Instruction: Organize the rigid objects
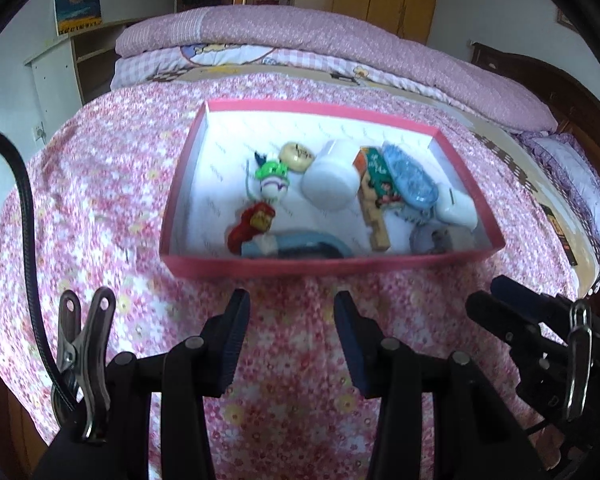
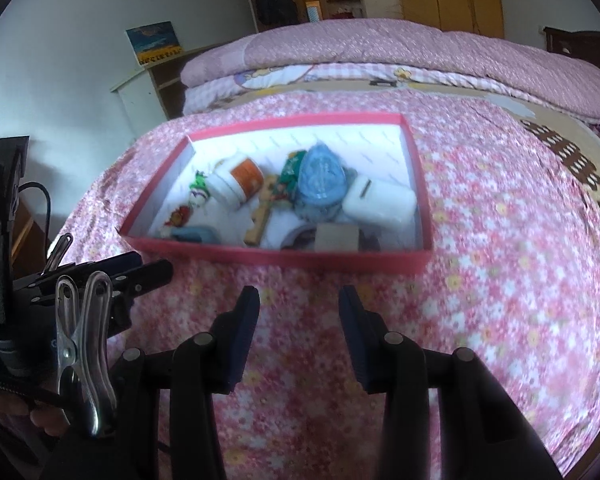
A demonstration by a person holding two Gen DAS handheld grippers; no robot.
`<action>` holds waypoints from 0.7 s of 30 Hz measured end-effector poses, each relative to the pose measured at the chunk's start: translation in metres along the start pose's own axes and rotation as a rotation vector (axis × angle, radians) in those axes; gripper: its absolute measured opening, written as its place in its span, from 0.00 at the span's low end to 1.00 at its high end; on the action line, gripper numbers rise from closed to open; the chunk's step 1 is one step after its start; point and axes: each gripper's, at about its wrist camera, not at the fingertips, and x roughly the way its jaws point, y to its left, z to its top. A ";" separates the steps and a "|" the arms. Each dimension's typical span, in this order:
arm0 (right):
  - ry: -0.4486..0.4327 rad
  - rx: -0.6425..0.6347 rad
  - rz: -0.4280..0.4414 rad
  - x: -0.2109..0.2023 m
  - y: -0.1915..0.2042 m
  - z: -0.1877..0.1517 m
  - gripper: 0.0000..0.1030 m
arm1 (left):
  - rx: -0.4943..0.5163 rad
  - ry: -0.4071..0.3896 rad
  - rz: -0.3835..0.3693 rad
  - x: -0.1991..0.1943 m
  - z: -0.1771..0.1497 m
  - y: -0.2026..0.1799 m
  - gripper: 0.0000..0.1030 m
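A shallow red box [image 1: 300,266] with a white inside sits on the flowered pink bedspread; it also shows in the right wrist view [image 2: 284,258]. In it lie a white jar [image 1: 330,184], a green and white toy [image 1: 274,178], a red toy [image 1: 254,222], a blue oval case [image 1: 410,178], a wooden piece [image 1: 376,216], a white block [image 2: 380,202] and other small items. My left gripper [image 1: 292,304] is open and empty, in front of the box's near wall. My right gripper [image 2: 299,300] is open and empty, also in front of the box.
A folded pink quilt [image 1: 300,36] lies across the bed behind the box. A white shelf unit [image 1: 56,76] stands at the left wall. The right gripper's body shows at the right edge of the left wrist view [image 1: 540,332]. Wooden wardrobes stand at the back.
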 end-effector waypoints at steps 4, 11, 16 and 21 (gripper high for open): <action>0.015 0.011 -0.024 0.006 -0.003 -0.006 0.41 | -0.001 0.013 0.014 0.006 -0.004 0.000 0.44; 0.012 -0.003 -0.086 0.013 -0.001 -0.011 0.41 | -0.002 0.036 0.016 0.014 -0.009 -0.002 0.44; 0.041 0.000 -0.098 0.022 -0.001 -0.016 0.41 | -0.005 0.044 0.021 0.018 -0.011 -0.002 0.44; 0.045 0.007 -0.102 0.026 -0.002 -0.019 0.41 | 0.002 0.042 0.028 0.019 -0.012 -0.002 0.45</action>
